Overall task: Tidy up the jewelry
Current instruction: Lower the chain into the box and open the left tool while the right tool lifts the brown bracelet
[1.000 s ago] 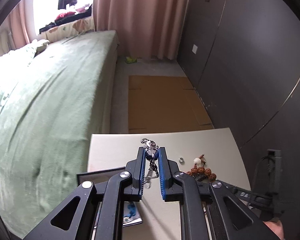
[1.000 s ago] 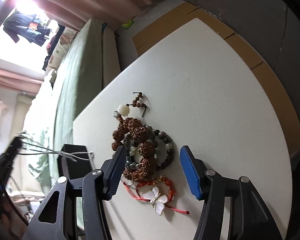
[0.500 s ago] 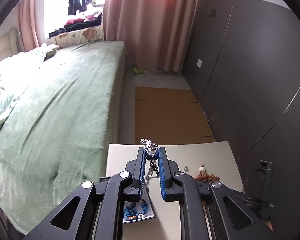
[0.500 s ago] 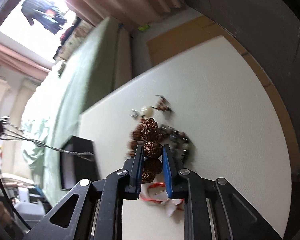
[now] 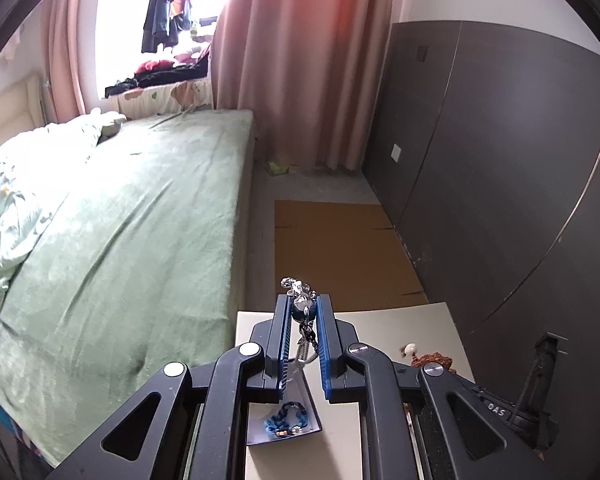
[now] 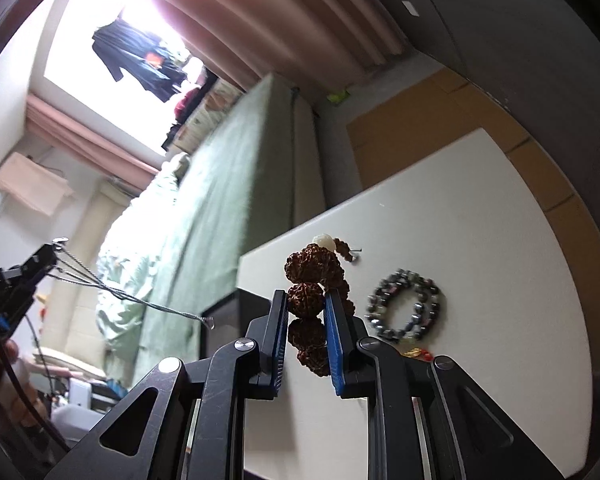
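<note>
Brown seed-bead bracelet w/ knobbly beads is pinched between the blue pads of the right claw, jaws narrow, clamped on one bead; rest of the strand hangs above and below the pads, a white bead at its far end, apparently clear of the table. Left claw is also narrow, holding a silver chain w/ pendant; in the right view that chain trails in thin strands out to the side, over the bed.

On the table, just right of the held bracelet: dark grey bead bracelet lying flat as a ring, and a bit of red cord piece peeking out beside the right claw. Below the left claw sits a dark tray w/ a blue beaded item already in it.

Step in hand, as I read it: both pieces picked up, now the carry to the tray. Next move needs the right claw brought across over the tray, lowered till the strand pools inside, then opened. Left chain is long and loose, so pls lower it slowly; could snag or drape over the tray rim. Grey and red ones remain after.
</note>
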Available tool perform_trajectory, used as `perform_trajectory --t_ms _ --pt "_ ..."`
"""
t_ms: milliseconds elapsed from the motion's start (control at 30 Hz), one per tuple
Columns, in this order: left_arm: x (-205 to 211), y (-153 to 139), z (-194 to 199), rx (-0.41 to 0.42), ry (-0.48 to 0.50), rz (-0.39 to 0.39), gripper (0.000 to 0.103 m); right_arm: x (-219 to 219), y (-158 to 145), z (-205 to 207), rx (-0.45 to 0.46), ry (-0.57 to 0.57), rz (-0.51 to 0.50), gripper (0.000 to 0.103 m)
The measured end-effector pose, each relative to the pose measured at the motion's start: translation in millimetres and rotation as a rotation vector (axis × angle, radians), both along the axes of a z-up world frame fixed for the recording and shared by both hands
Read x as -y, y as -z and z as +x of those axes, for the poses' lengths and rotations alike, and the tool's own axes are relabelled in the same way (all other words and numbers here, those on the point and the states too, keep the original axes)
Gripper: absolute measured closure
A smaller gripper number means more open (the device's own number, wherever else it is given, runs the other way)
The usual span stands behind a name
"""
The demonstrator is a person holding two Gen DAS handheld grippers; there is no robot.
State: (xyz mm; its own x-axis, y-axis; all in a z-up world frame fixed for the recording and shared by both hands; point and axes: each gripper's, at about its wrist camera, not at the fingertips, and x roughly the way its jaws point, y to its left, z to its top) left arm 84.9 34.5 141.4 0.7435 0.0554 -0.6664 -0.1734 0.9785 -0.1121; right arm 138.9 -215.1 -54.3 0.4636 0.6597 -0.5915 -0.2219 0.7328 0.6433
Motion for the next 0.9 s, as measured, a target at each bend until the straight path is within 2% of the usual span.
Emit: perform_trajectory --t_ms 200,367,900 --pt "-2 3 -6 -0.006 -0.003 -0.007 0.090 -10 -7 -6 0.023 -0.017 0.013 0.083" --pt "-8 19 -1 -0.021 -0.006 -0.034 0.090 -13 -5 -5 0.010 -0.022 0.004 0.083" --pt "-17 125 38 -0.136 -0.011 -0.154 0.090 -19 -5 -3 0.021 -0.021 -0.012 0.083"
